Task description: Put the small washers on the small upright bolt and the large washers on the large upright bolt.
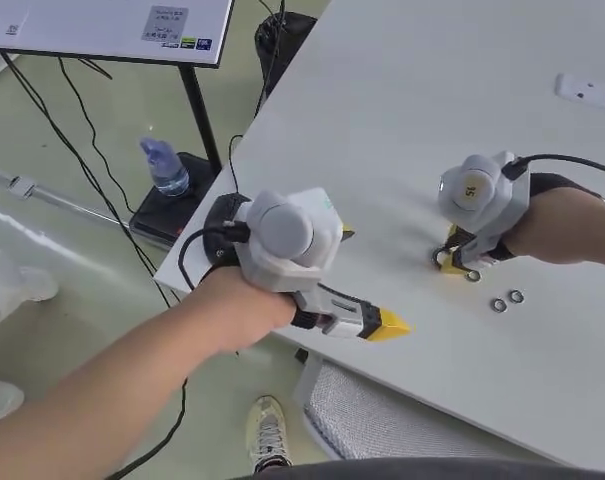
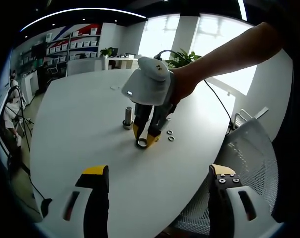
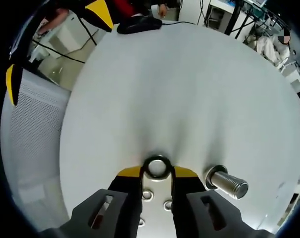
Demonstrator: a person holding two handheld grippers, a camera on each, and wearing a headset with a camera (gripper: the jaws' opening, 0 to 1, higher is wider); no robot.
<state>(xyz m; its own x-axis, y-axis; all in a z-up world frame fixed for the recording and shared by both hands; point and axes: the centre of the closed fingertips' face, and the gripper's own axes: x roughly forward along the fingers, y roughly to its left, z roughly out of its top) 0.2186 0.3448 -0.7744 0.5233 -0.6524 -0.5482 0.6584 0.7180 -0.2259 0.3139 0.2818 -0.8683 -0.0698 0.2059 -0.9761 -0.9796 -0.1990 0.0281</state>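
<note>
My right gripper (image 3: 157, 173) is shut on a large washer (image 3: 157, 167), holding it low over the white table (image 3: 179, 99). Just to its right stands a large threaded bolt (image 3: 227, 183). Three small washers (image 3: 147, 195) lie under the jaws. In the left gripper view the right gripper (image 2: 145, 141) holds the large washer (image 2: 141, 143) beside the upright bolt (image 2: 128, 118), with small washers (image 2: 170, 135) to its right. My left gripper (image 2: 158, 173) stands wide open with nothing between its fingers, near the table's front edge. In the head view the left gripper (image 1: 387, 325) is left of the right gripper (image 1: 452, 262), and loose washers (image 1: 507, 300) lie nearby.
A white power strip (image 1: 587, 92) lies at the table's far right. A mesh chair (image 1: 382, 420) stands below the table's near edge. On the floor to the left are a water bottle (image 1: 164, 165), cables and a screen stand (image 1: 197, 105).
</note>
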